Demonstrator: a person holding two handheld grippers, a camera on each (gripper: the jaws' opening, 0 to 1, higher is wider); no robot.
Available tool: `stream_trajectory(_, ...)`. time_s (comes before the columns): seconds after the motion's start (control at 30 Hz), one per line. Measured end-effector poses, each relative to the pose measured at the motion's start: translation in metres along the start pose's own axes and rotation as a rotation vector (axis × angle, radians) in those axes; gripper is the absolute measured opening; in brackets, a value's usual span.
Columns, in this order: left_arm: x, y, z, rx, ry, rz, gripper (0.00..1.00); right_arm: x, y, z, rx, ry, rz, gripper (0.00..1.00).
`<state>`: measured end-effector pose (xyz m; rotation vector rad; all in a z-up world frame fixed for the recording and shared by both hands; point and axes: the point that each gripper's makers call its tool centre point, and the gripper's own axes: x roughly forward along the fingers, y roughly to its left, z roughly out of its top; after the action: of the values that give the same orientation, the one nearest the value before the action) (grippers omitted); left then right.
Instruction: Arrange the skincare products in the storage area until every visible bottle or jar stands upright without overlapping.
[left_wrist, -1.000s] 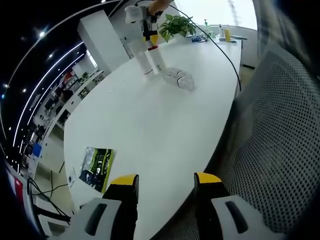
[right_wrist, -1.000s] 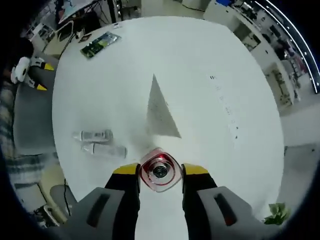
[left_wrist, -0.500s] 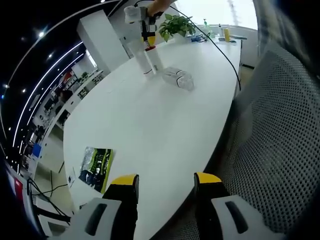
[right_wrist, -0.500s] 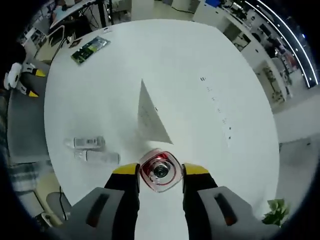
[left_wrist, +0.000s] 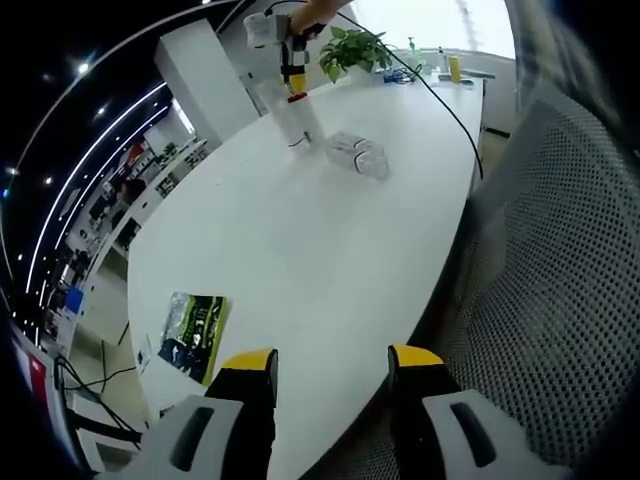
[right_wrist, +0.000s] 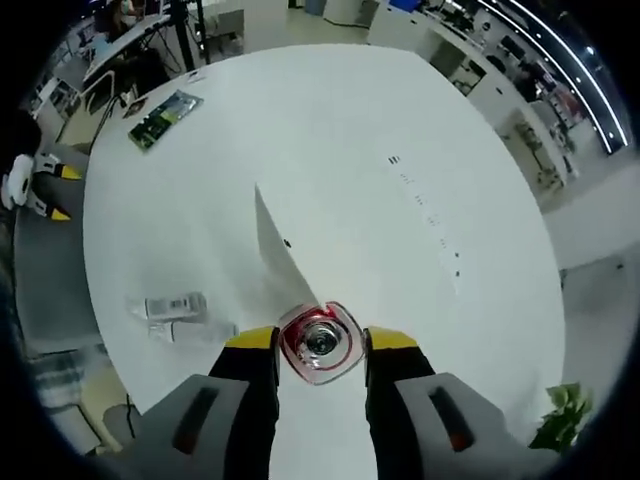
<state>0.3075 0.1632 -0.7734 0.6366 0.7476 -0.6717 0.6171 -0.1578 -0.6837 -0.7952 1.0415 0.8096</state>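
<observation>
No legible text found. Print on the green packet (left_wrist: 194, 335) on the worktop (left_wrist: 300, 230) and labels on the lying bottles (right_wrist: 170, 306) are too small to read.

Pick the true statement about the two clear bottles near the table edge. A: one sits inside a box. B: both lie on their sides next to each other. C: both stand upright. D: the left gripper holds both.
B: the two clear bottles lie flat side by side on the white table.
</observation>
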Motion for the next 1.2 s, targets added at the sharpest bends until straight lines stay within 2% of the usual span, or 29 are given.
stream_trajectory(0.2, 0.0, 0.001, 0.0, 0.0, -0.002, 0.003, 0.45, 0.001, 0.0, 0.001, 0.018, -0.003, -0.007, 0.31)
stream_trajectory(0.33, 0.0, 0.001, 0.0, 0.0, -0.003, 0.004, 0.45, 0.004, 0.001, -0.001, -0.022, -0.019, -0.016, 0.34)
stream_trajectory(0.37, -0.001, 0.001, 0.001, 0.0, -0.004, 0.004, 0.45, 0.004, 0.002, 0.0, -0.013, -0.036, -0.009, 0.39)
stream_trajectory(0.4, -0.001, 0.001, 0.001, -0.001, -0.004, 0.005, 0.45, 0.004, 0.006, 0.004, 0.035, -0.07, 0.009, 0.42)
stream_trajectory(0.47, -0.001, 0.002, 0.001, -0.001, -0.005, 0.007, 0.45, -0.001, 0.0, 0.003, 0.075, -0.099, -0.012, 0.42)
stream_trajectory(0.57, -0.001, 0.002, 0.001, 0.0, -0.006, 0.009, 0.45, -0.005, -0.004, -0.005, 0.109, -0.107, -0.036, 0.44)
stream_trajectory(0.63, -0.001, 0.002, 0.001, 0.002, -0.007, 0.009, 0.45, -0.005, -0.003, -0.018, 0.156, -0.099, -0.05, 0.48)
stream_trajectory(0.73, -0.001, 0.003, 0.002, 0.004, -0.009, 0.012, 0.45, 0.001, 0.008, -0.041, 0.215, -0.095, -0.067, 0.54)
stream_trajectory(0.8, -0.001, 0.003, 0.002, 0.004, -0.011, 0.014, 0.45, 0.003, 0.019, -0.051, 0.198, -0.104, -0.069, 0.47)
stream_trajectory(0.83, -0.001, 0.003, 0.002, 0.004, -0.012, 0.015, 0.45, 0.006, 0.029, -0.06, 0.195, -0.098, -0.058, 0.44)
stream_trajectory(0.93, -0.001, 0.003, 0.002, 0.006, -0.012, 0.017, 0.45, 0.015, 0.061, -0.068, 0.205, -0.124, 0.031, 0.44)
stream_trajectory(1.03, -0.001, 0.003, 0.003, 0.007, -0.015, 0.017, 0.45, 0.022, 0.092, -0.068, 0.079, -0.142, 0.11, 0.44)
stream_trajectory(1.07, -0.002, 0.003, 0.003, 0.009, -0.015, 0.018, 0.45, 0.025, 0.103, -0.065, -0.056, -0.141, 0.119, 0.44)
stream_trajectory(1.1, -0.002, 0.003, 0.003, 0.011, -0.016, 0.019, 0.45, 0.025, 0.108, -0.065, -0.103, -0.134, 0.125, 0.43)
stream_trajectory(1.17, -0.002, 0.003, 0.003, 0.01, -0.018, 0.021, 0.45, 0.032, 0.131, -0.064, -0.411, -0.083, 0.148, 0.43)
stream_trajectory(1.2, -0.002, 0.004, 0.003, 0.011, -0.018, 0.022, 0.45, 0.038, 0.133, -0.064, -0.5, -0.068, 0.152, 0.43)
